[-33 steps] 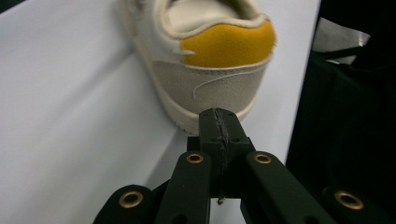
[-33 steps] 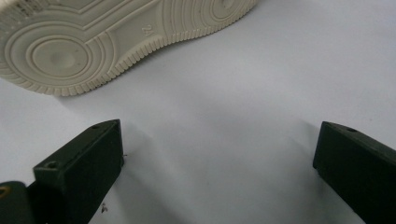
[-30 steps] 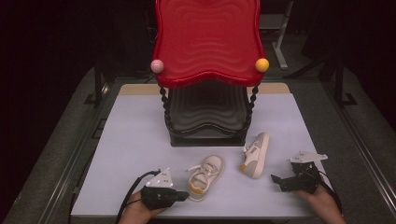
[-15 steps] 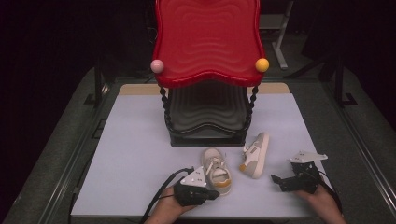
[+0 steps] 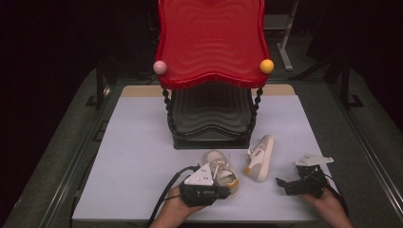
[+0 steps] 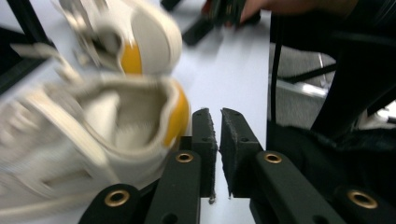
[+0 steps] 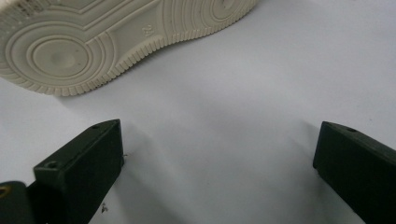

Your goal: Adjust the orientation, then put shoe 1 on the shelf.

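Two small cream shoes with yellow heel patches lie on the white table top (image 5: 133,156). The nearer shoe (image 5: 219,167) (image 6: 93,140) stands upright, and its heel lies against the outer side of my left gripper's (image 5: 227,191) (image 6: 215,114) left jaw. Those jaws have just been opening to a narrow slit, with nothing between them. The other shoe (image 5: 260,156) (image 6: 140,32) lies on its side, its ribbed sole (image 7: 93,37) facing my right gripper (image 5: 283,186) (image 7: 219,135). The right gripper is open wide over bare table, short of the sole.
A stand with a red wavy top tray (image 5: 211,42) and a black lower shelf (image 5: 211,114) rises behind the shoes. A pink ball (image 5: 159,67) and an orange ball (image 5: 266,66) sit at its front corners. Grey floor and metal rails flank the table.
My left gripper has moved right, up to the nearer shoe's heel, and that shoe has shifted a little right and back. The right gripper and the other shoe have kept still.
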The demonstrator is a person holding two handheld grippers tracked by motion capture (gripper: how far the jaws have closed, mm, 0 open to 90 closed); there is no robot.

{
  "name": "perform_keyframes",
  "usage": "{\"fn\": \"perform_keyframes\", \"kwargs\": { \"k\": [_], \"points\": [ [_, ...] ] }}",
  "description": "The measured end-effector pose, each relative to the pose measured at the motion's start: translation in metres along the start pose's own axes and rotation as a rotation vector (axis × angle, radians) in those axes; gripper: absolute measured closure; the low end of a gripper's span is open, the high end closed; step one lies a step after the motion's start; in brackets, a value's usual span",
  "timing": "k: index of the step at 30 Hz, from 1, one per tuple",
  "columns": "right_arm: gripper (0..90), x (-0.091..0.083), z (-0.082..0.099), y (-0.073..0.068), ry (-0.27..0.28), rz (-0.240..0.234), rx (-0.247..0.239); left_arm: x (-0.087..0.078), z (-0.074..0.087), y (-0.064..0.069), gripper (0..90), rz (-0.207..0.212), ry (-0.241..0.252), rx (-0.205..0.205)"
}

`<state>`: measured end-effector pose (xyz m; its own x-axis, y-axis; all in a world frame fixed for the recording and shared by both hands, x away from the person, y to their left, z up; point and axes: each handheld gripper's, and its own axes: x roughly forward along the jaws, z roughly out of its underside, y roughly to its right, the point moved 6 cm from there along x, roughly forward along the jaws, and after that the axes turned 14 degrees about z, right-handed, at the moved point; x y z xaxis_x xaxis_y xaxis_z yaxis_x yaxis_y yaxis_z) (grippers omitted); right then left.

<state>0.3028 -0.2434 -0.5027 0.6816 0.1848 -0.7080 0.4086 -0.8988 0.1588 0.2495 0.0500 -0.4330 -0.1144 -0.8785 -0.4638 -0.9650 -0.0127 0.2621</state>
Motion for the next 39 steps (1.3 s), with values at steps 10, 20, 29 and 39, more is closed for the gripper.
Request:
{"fn": "perform_keyframes", "kwargs": {
  "k": [10,20,29,39],
  "points": [
    [1.1,0.0,0.0,0.0,0.001,0.001,0.0,0.005,-0.012,-0.022,61.7,-0.069,0.018,-0.021],
    [1.1,0.0,0.0,0.0,0.0,0.0,0.001,0.024,-0.005,-0.031,65.9,-0.037,0.004,-0.029],
    [1.1,0.0,0.0,0.0,0.001,0.0,0.0,0.031,-0.001,-0.029,68.3,-0.02,-0.016,-0.028],
    [1.1,0.0,0.0,0.0,0.0,0.001,0.001,0.03,0.0,-0.029,74.9,-0.019,-0.014,-0.037]
  ]
}}
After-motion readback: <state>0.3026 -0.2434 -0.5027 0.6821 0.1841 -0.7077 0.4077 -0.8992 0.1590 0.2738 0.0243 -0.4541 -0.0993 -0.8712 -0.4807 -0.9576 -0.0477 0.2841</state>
